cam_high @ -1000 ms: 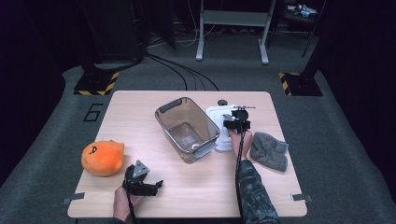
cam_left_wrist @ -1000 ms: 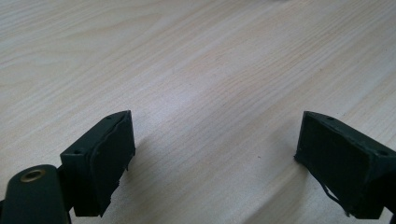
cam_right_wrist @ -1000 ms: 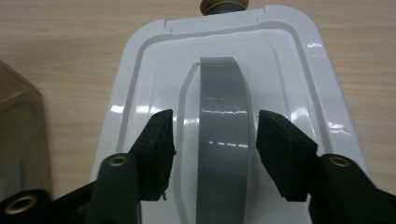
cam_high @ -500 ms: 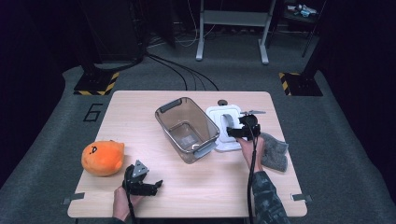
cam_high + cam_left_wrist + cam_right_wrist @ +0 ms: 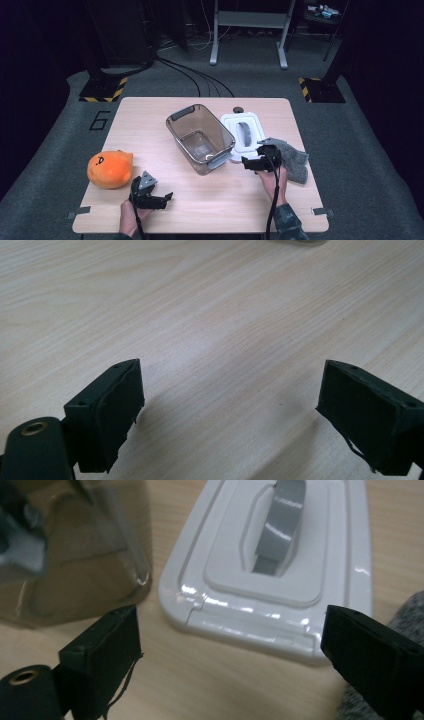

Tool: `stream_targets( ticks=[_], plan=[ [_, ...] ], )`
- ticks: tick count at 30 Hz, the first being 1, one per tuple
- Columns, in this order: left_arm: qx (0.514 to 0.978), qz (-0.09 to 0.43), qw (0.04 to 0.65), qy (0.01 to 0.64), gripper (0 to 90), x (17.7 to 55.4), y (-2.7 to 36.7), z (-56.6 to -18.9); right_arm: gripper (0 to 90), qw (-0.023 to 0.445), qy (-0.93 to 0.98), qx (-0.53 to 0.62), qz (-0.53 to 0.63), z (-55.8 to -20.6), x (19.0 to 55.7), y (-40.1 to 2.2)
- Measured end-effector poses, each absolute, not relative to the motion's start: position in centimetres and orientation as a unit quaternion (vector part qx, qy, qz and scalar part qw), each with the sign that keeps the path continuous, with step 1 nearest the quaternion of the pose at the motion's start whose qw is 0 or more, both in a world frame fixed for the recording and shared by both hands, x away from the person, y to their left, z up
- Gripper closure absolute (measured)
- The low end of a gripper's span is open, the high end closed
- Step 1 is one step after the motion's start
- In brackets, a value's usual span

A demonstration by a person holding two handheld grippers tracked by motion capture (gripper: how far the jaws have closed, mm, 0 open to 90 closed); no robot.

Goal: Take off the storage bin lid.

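Dark carpeted floor (image 5: 65,115) with black cables surrounds the pale wooden surface (image 5: 150,120) on which we work, a metal stand (image 5: 248,30) standing well behind it. Our left gripper (image 5: 156,197) rests low at the near edge of the surface, its jaws spread wide apart with nothing but bare wood grain (image 5: 225,340) between them in the left gripper view. Just beside that gripper, off to the outer side of its jaws, sits an orange plush toy (image 5: 109,168). Our right gripper (image 5: 251,162) is held by a hand (image 5: 274,181) toward the other side, and its jaws likewise stand wide open and hold nothing. Straight ahead of those jaws, in the right gripper view, lies a white lid (image 5: 270,575) flat on the surface, with a grey handle (image 5: 283,520) arching over its recessed middle; the near edge of the lid sits just beyond the jaw tips, apart from them. Beyond the left-hand jaw in that view stands a clear brownish bin (image 5: 75,555) with a grey latch, its corner just beside the lid. Against the right-hand jaw we see a grey knitted cloth (image 5: 400,615), which in the high view lies crumpled next to the lid and the gripper (image 5: 295,162).
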State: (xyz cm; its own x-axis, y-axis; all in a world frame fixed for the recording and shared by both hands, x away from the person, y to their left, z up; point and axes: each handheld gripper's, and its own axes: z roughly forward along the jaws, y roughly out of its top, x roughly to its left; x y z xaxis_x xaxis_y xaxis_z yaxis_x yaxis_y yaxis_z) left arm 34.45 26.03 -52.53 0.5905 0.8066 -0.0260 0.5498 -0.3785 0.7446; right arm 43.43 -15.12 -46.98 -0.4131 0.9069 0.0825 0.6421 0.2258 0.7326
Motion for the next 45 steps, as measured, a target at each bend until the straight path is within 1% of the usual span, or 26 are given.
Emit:
stream_targets(
  ticks=[7, 12, 16, 20, 22, 24, 29, 33, 41, 45],
  plan=[
    [0.803, 0.179, 0.383, 0.42, 10.9, 33.7, 26.5, -51.3, 2.1, 0.174, 0.773, 0.495, 0.358, -49.7, 41.0, -14.3],
    [0.796, 0.181, 0.396, 0.421, 10.9, 33.1, 26.8, -49.8, 1.4, 0.182, 0.779, 0.483, 0.355, -51.4, 39.7, -13.8],
    [0.789, 0.192, 0.406, 0.42, 10.9, 32.8, 27.2, -48.2, 0.0, 0.181, 0.788, 0.481, 0.341, -52.1, 39.5, -13.3],
    [0.777, 0.2, 0.413, 0.432, 10.9, 32.8, 27.9, -46.9, 0.0, 0.19, 0.794, 0.47, 0.336, -52.5, 39.5, -13.5],
    [0.772, 0.206, 0.413, 0.436, 10.9, 32.9, 28.4, -46.1, 0.0, 0.181, 0.788, 0.484, 0.333, -52.6, 39.5, -13.4],
    [0.766, 0.216, 0.417, 0.438, 11.0, 33.1, 29.0, -45.3, 0.0, 0.183, 0.788, 0.483, 0.335, -52.7, 39.4, -13.5],
    [0.752, 0.245, 0.417, 0.447, 11.0, 33.5, 30.8, -43.0, 0.0, 0.198, 0.787, 0.482, 0.33, -52.9, 39.4, -13.2],
    [0.736, 0.266, 0.41, 0.469, 11.0, 34.1, 32.9, -41.7, 0.0, 0.197, 0.789, 0.479, 0.33, -52.9, 39.3, -13.4],
    [0.69, 0.28, 0.39, 0.542, 10.8, 35.8, 38.0, -41.9, 0.0, 0.2, 0.786, 0.483, 0.33, -53.0, 39.3, -13.4],
    [0.683, 0.265, 0.377, 0.567, 10.8, 36.9, 39.3, -42.7, 0.0, 0.2, 0.786, 0.483, 0.33, -53.0, 39.3, -13.4]
  ],
)
